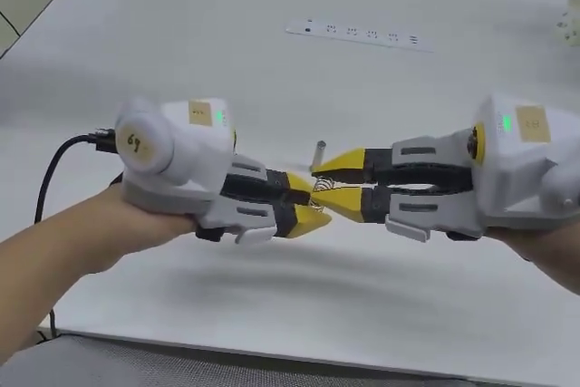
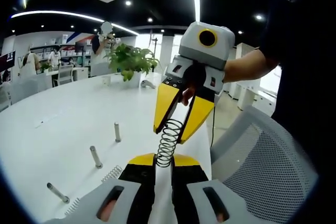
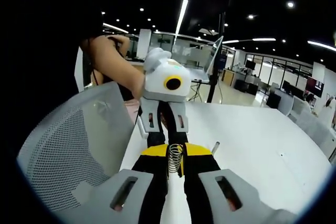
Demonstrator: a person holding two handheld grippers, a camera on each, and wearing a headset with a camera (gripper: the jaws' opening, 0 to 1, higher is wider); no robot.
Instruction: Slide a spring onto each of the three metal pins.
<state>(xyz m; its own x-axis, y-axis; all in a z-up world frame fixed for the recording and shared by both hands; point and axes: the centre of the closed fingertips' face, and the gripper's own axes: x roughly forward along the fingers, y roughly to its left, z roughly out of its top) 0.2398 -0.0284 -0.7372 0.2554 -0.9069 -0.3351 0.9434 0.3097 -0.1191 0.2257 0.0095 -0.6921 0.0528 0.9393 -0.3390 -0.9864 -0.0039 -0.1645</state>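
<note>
Same scheme is used on both: the left gripper (image 1: 312, 208) and the right gripper (image 1: 324, 184) are bodied in white, with black jaw arms tipped in bright yellow, and a little green light is lit on each. The spring (image 2: 168, 142) is seen as shiny silver coils, and the pins (image 2: 95, 157) are finished in duller metallic grey. The table (image 1: 272, 70) is plain white, power strip (image 1: 362, 33) too. The cable (image 1: 56, 169) is black, and the chair (image 2: 262, 150) is done in grey dotted mesh.

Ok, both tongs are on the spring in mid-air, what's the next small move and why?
Probably open the right tongs and let go. The spring seems pinched at both ends, between them and the left tongs, so neither end is free. The three pins on the table stand bare.
</note>
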